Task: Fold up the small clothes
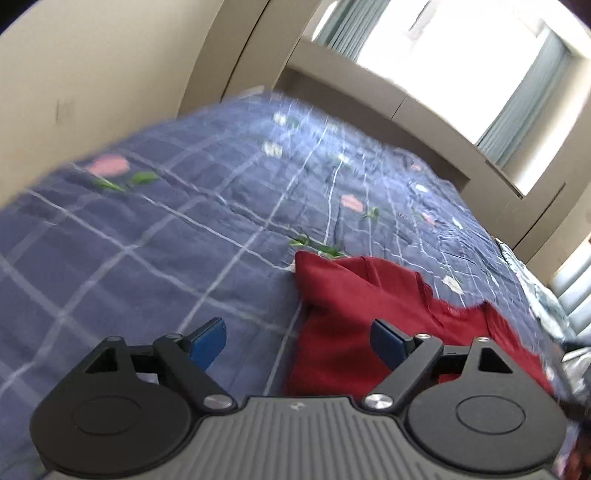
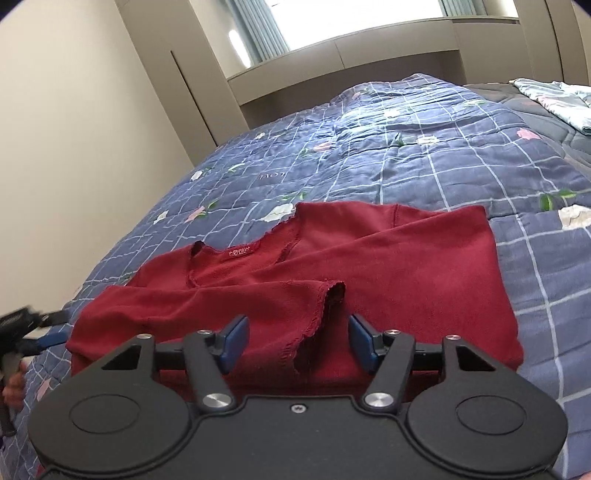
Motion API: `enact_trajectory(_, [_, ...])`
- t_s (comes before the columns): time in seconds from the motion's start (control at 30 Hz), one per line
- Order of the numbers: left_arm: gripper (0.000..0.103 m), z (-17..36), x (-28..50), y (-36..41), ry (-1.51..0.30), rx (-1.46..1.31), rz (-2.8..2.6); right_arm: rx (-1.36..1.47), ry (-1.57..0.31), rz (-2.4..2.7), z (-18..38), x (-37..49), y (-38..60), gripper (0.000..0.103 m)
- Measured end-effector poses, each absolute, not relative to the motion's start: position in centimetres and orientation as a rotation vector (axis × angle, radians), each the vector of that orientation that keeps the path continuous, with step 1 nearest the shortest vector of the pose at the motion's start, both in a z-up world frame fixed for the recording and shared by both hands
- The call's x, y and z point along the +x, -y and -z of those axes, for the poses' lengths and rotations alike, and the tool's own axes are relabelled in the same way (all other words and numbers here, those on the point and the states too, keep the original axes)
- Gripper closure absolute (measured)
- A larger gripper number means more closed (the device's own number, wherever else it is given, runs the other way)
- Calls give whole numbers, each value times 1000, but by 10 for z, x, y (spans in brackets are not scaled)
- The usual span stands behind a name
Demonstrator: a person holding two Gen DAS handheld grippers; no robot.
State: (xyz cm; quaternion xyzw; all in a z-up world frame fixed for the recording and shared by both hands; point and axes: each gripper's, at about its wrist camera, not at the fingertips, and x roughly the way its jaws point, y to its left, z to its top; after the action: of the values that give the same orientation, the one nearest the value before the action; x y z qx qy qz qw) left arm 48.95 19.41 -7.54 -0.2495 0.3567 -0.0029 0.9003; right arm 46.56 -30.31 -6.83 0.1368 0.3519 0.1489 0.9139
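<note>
A small dark red long-sleeved top [image 2: 388,266] lies flat on the blue checked quilt [image 2: 424,162], neck to the left, one sleeve [image 2: 229,306] folded across its front. My right gripper [image 2: 297,341] is open and empty, just above the sleeve cuff [image 2: 328,306]. In the left wrist view the top [image 1: 369,317] lies right of centre. My left gripper [image 1: 299,345] is open and empty, over the top's left edge. The left gripper also shows in the right wrist view [image 2: 48,328], at the top's left side.
The quilt covers a bed beside a beige wall [image 2: 74,129] on the left. A window with grey-green curtains [image 2: 258,26] is beyond the bed's far end. A light folded cloth [image 2: 554,99] lies at the far right of the bed.
</note>
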Motion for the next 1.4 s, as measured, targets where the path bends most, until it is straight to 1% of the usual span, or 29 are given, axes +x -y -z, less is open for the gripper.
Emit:
enact_trajectory(0.03, [17,80,500,-195,-758,-540,7,282,-719,-306,69,465,303,41])
enact_trajectory(0.07, [18,84,512,-197,-777,-566,13,278,-715,-306,69,464,302,43])
enact_trajectory(0.1, [28,88,522,-198,-788,-586,21,271,-712,-307,69,464,302,46])
enact_trajectory(0.13, [41,91,528,-199,-793,-600,28,264,-710,-307,69,464,302,51])
enact_trajectory(0.17, [50,93,534,-199,-799,-616,49,259,-711,-308,70,464,302,58])
enact_trajectory(0.2, [74,94,539,-199,-805,-631,74,258,-714,-310,70,464,302,62])
enact_trajectory(0.23, [95,95,541,-199,-808,-642,100,257,-715,-312,71,464,302,75])
enact_trajectory(0.27, [95,93,542,-198,-791,-640,113,251,-708,-302,70,464,303,89])
enact_trajectory(0.3, [97,88,539,-196,-759,-620,109,244,-693,-287,69,463,304,97])
enact_trajectory(0.33, [98,84,536,-195,-723,-602,112,235,-671,-281,67,462,305,100])
enact_trajectory(0.37, [98,79,531,-193,-682,-581,115,219,-656,-273,65,461,304,101])
enact_trajectory(0.43, [98,75,528,-186,-655,-517,94,174,-654,-265,66,462,301,101])
enact_trajectory(0.5, [98,84,533,-181,-692,-459,72,141,-671,-250,71,464,297,102])
enact_trajectory(0.57, [97,96,537,-181,-723,-465,54,142,-680,-244,76,466,295,101])
enact_trajectory(0.6, [92,99,536,-182,-724,-490,49,143,-682,-247,76,465,295,100])
enact_trajectory(0.63, [79,98,534,-186,-727,-518,37,145,-679,-253,74,464,296,95])
enact_trajectory(0.67, [68,98,530,-187,-729,-539,16,149,-675,-254,73,462,297,85])
enact_trajectory(0.7, [46,95,525,-188,-729,-549,10,152,-672,-256,71,461,298,79])
enact_trajectory(0.73, [38,92,519,-191,-717,-549,12,151,-668,-262,69,460,299,70])
enact_trajectory(0.77, [37,89,511,-192,-696,-541,26,147,-663,-262,67,460,299,68])
enact_trajectory(0.87, [36,86,493,-197,-715,-558,85,129,-656,-259,65,460,297,67])
enact_trajectory(0.97, [39,95,478,-200,-745,-584,118,129,-672,-267,70,459,293,67])
enact_trajectory(1.0, [49,98,475,-200,-752,-578,125,121,-680,-266,72,459,290,67])
enact_trajectory(1.03, [78,102,474,-201,-756,-583,143,110,-681,-264,74,458,289,67])
enact_trajectory(1.07, [88,105,473,-201,-763,-601,162,92,-677,-261,75,456,286,67])
enact_trajectory(1.1, [93,105,470,-200,-753,-621,168,74,-672,-259,74,455,284,67])
enact_trajectory(1.23, [96,85,450,-192,-655,-569,142,28,-671,-255,73,454,281,66])
enact_trajectory(1.3, [96,82,448,-189,-671,-519,89,14,-676,-256,76,454,280,64])
enact_trajectory(1.4, [96,94,455,-183,-736,-470,42,-15,-669,-250,80,455,276,63])
